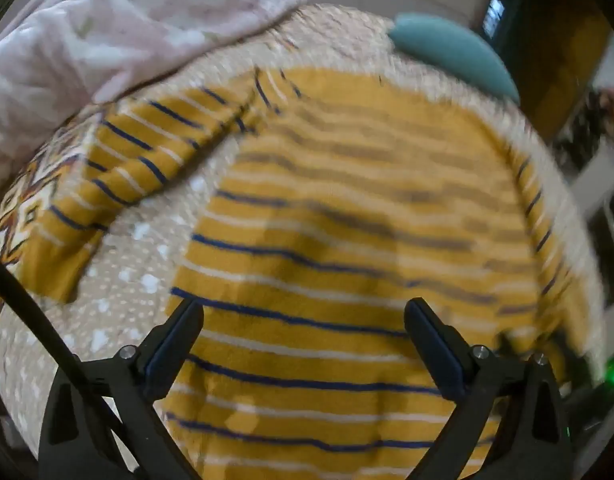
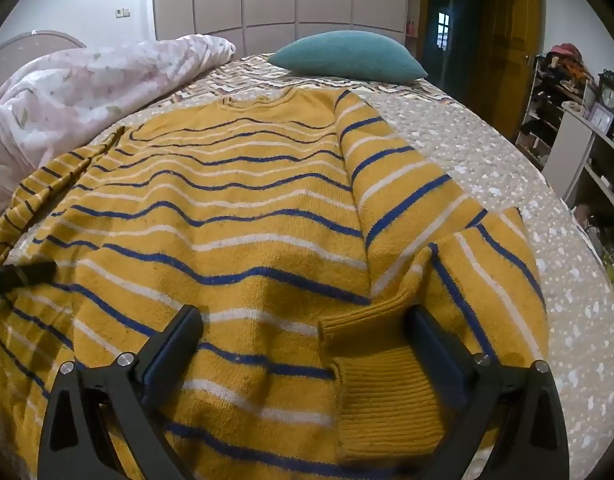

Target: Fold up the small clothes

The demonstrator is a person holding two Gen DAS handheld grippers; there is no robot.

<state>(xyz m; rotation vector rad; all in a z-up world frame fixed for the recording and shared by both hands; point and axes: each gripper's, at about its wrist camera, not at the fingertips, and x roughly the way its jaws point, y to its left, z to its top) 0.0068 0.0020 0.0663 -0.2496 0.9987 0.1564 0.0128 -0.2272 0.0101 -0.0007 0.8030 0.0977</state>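
Note:
A mustard sweater with blue and white stripes lies flat on the bed, neck toward the far end. Its right sleeve is folded in, and the ribbed cuff lies between my right gripper's fingers. My right gripper is open over the sweater's lower part. In the blurred left wrist view the same sweater fills the frame, with its left sleeve stretched out to the left. My left gripper is open just above the sweater's body and holds nothing.
The bed has a beige dotted cover. A teal cushion lies at the far end and a pink floral quilt is bunched at the left. Shelves with clutter stand to the right of the bed.

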